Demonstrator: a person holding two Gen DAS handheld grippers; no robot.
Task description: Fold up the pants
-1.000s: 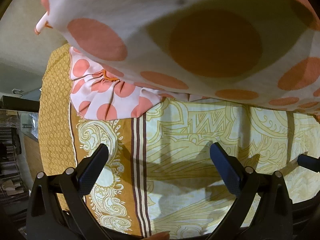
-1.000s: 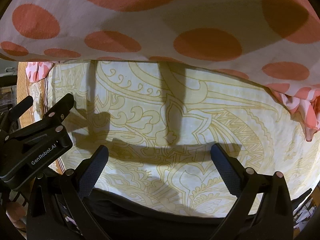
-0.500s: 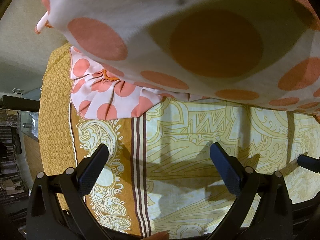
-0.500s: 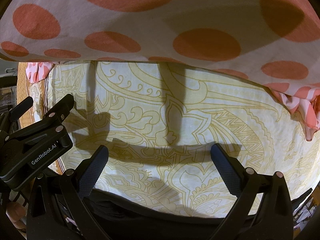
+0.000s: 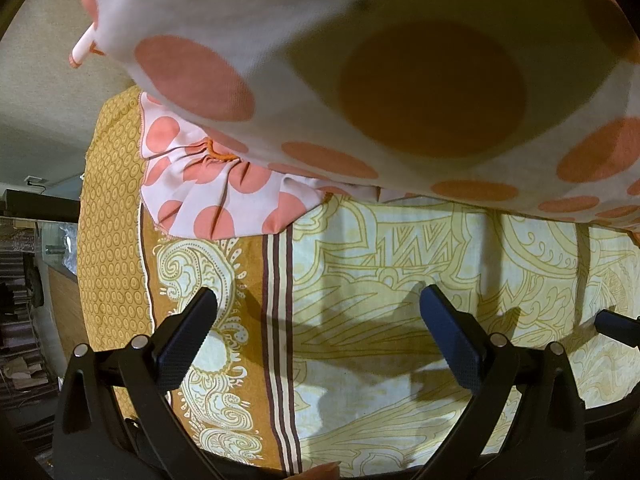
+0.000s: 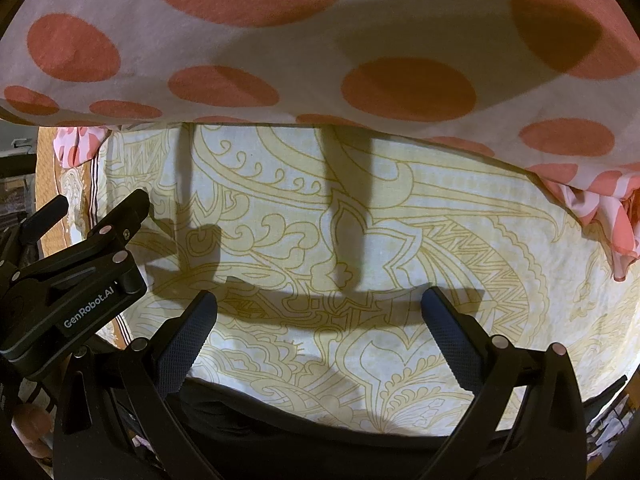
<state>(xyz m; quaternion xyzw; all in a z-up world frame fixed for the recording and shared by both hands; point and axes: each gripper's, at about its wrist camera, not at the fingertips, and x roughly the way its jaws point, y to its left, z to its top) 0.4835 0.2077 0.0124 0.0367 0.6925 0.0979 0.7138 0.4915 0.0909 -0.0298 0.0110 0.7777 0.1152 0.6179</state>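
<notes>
Almost nothing has moved since a second ago: the pants (image 5: 248,12) hang in the same place across the top of both views, and their dots sit where they sat before. We see the white fabric with coral dots draped very close to the lenses, above the patterned bedsheet (image 5: 400,280), so its near part is blurred and cut off by the frame edges. A gathered part of the pants lies on the sheet's brown border, beyond the left gripper (image 5: 316,316). In the right wrist view another bunched end of the pants (image 6: 608,216) rests at the sheet's far right.

Both tools stand spread wide with nothing between their pads: the left gripper over the striped border, the right gripper (image 6: 320,320) over the sheet's pale middle. What holds the hanging cloth up we cannot tell. Dark shadow bars cross the sheet beneath it.
</notes>
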